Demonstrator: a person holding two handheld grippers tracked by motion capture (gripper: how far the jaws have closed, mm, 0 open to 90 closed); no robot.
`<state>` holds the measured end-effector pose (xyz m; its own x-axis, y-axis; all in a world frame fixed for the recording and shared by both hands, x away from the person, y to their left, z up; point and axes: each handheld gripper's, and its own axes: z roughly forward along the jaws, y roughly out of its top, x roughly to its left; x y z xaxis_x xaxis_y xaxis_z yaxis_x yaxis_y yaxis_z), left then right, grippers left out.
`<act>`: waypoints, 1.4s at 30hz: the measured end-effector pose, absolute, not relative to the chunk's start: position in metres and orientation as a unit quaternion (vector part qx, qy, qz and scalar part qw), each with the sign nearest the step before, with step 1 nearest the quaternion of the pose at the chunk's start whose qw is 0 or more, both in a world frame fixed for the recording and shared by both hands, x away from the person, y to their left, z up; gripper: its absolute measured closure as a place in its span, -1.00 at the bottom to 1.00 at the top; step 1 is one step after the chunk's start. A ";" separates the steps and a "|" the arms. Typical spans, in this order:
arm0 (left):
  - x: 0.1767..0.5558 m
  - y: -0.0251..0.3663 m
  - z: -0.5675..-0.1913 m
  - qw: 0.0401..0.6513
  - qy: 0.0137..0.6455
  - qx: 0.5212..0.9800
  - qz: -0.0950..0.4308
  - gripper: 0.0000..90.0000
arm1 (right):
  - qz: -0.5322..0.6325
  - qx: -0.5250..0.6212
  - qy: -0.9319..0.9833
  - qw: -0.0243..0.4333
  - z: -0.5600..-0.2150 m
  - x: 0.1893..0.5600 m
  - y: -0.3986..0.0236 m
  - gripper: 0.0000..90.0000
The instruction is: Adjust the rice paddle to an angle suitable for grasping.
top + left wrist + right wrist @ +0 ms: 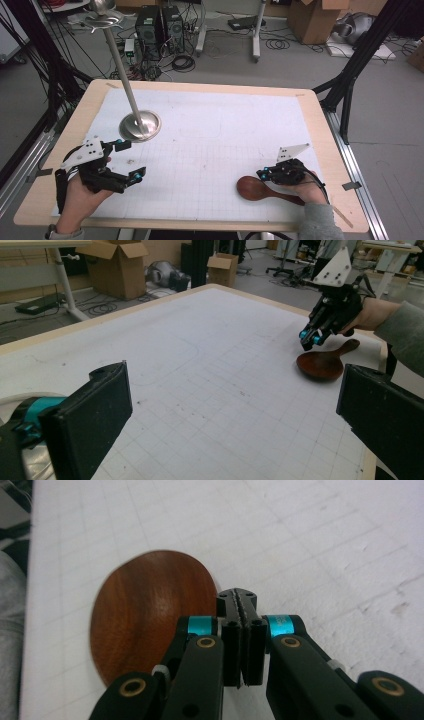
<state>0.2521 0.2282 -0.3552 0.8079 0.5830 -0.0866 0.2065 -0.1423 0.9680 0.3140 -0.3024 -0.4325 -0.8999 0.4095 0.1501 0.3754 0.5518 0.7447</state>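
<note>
Both tongs rest low over a table covered by a white gridded mat, one in each hand of a person seated at six o'clock.

Largest on the mat is a steel ladle at about ten o'clock. Its bowl sits on the sheet and its long handle leans up and away toward eleven o'clock. It stands well apart from both tongs and looks parked out of the way.

At eight o'clock, the left gripper is held just above the mat, its jaws wide apart with nothing between them. In the left gripper view they frame bare grid. It points across toward three o'clock, which reads as a waiting pose, ready to help.

At four o'clock, the right gripper has its jaws pressed together, tips meeting with no gap in the right gripper view. Nothing is clamped in them. The tips hover over the edge of the spoon's bowl; whether they touch it cannot be told.

Smallest is the wooden spoon, dark brown, lying flat near the front edge at five o'clock. Its bowl points toward nine o'clock and its handle runs under the right hand. The spoon lies directly below the closed right jaws, so it is probably the next thing to be picked up; the jaws would first have to open.
</note>
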 end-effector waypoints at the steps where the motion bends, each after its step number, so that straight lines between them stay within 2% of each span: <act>1: 0.253 0.229 -0.356 0.598 0.268 0.738 0.158 -0.96 | 0.423 0.225 0.877 0.023 -0.431 0.313 -0.304 0.98; 8: 0.256 0.237 -0.348 0.603 0.270 0.731 0.167 -0.96 | 0.442 0.221 0.869 0.033 -0.420 0.303 -0.312 0.98; 16: 0.258 0.253 -0.334 0.630 0.275 0.703 0.184 -0.96 | 0.449 0.199 0.871 0.027 -0.418 0.286 -0.325 0.98; 42: 0.282 0.211 -0.342 0.620 0.250 0.728 0.151 -0.96 | 0.433 0.194 0.880 -0.012 -0.439 0.259 -0.353 0.98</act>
